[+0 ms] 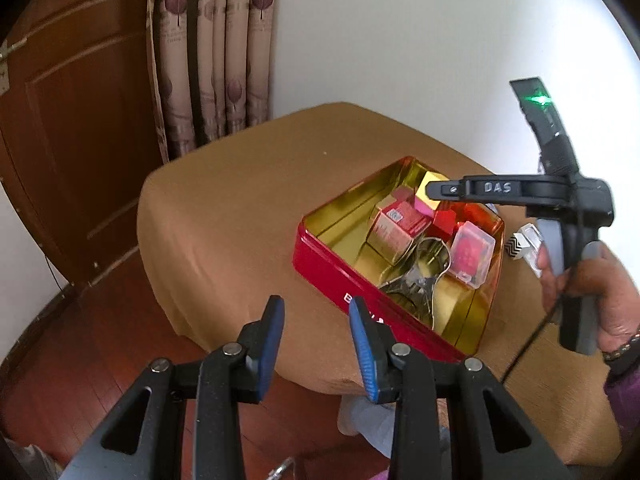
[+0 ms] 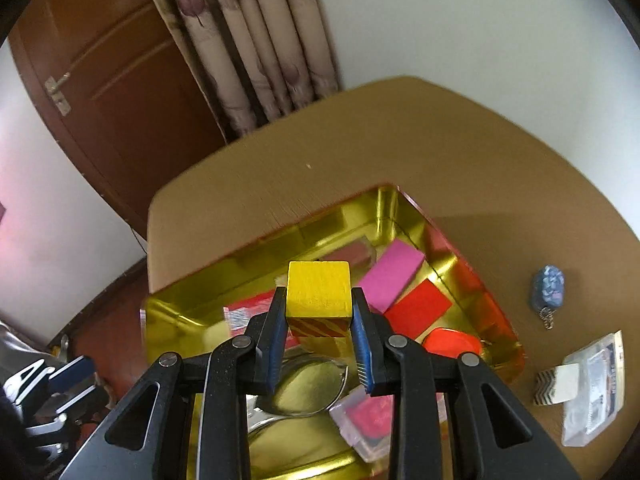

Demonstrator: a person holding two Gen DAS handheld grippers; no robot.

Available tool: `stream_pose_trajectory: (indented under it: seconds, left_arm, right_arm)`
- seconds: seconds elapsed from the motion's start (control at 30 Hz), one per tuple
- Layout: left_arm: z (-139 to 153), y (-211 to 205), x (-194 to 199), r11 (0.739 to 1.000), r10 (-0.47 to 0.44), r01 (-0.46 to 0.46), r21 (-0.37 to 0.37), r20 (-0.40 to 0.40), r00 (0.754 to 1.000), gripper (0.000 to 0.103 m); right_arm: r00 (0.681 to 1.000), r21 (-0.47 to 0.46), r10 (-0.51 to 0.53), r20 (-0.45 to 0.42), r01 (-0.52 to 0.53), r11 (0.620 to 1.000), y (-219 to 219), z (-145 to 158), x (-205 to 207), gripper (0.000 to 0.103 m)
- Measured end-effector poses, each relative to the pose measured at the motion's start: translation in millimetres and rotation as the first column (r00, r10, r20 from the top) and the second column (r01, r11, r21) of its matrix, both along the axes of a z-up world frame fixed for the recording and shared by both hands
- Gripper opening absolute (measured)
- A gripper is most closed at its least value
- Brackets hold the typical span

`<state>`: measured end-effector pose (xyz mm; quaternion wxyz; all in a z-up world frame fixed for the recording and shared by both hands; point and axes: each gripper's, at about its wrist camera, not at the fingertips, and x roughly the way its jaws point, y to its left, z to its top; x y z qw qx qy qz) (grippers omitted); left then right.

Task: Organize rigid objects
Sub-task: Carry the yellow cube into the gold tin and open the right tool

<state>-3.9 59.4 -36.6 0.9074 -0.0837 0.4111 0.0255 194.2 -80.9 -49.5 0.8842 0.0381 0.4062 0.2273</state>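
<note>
A red tin with a gold inside (image 1: 332, 276) stands on the tan table (image 1: 240, 208); it also shows in the right wrist view (image 2: 224, 268). It holds a pink block (image 2: 392, 276), a red block (image 2: 420, 308), a metal spoon (image 2: 308, 384), a clear case with a red insert (image 1: 472, 254) and a red-gold carton (image 1: 394, 232). My right gripper (image 2: 319, 304) is shut on a yellow cube (image 2: 319, 290) and holds it over the tin. My left gripper (image 1: 316, 320) is open and empty at the tin's near side.
On the table right of the tin lie a blue keychain (image 2: 548, 288), a zigzag-patterned white block (image 2: 558, 388) and a clear plastic packet (image 2: 596, 384). A brown door (image 1: 68, 128) and a curtain (image 1: 212, 52) stand behind. The table edge drops to a wooden floor (image 1: 80, 352).
</note>
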Motion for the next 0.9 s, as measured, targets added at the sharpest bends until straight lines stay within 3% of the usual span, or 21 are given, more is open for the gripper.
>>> stream_pose_trajectory:
  seconds: [0.17, 0.27, 0.4, 0.53, 0.73, 0.9]
  left_arm:
    - [-4.7, 3.0, 2.9, 1.0, 0.003, -0.003, -0.014, -0.02, 1.0, 0.034]
    - [-7.0, 2.4, 4.3, 1.0, -0.002, 0.002, -0.01, -0.031, 1.0, 0.034]
    - [-4.4, -0.7, 1.4, 1.0, -0.007, 0.007, 0.01, -0.015, 1.0, 0.034]
    - [3.2, -12.2, -6.4, 0.998, -0.044, 0.042, 0.047, 0.032, 0.999, 0.034]
    - [15.0, -49.5, -21.3, 0.975, -0.207, 0.197, 0.105, 0.096, 0.974, 0.034]
    - [22.5, -104.0, -35.2, 0.906, -0.419, 0.41, 0.107, 0.086, 0.904, 0.035]
  right_arm:
    - [0.999, 0.014, -0.021, -0.047, 0.022, 1.0, -2.5, -16.9, 9.3, 0.029]
    - [0.998, 0.07, -0.037, -0.049, 0.04, 0.997, -13.0, -16.2, 7.8, 0.041]
    - [0.991, 0.131, -0.117, 0.057, 0.109, 0.985, -42.5, 2.7, -24.9, 0.041]
    - [0.955, 0.18, -0.266, 0.131, 0.241, 0.954, -98.9, 3.8, -84.7, 0.042]
    - [0.883, -0.05, -0.449, 0.135, 0.459, 0.887, -187.5, -49.2, -174.2, 0.046]
    - [0.842, -0.128, -0.53, 0.102, 0.54, 0.832, -247.4, -92.1, -214.7, 0.046]
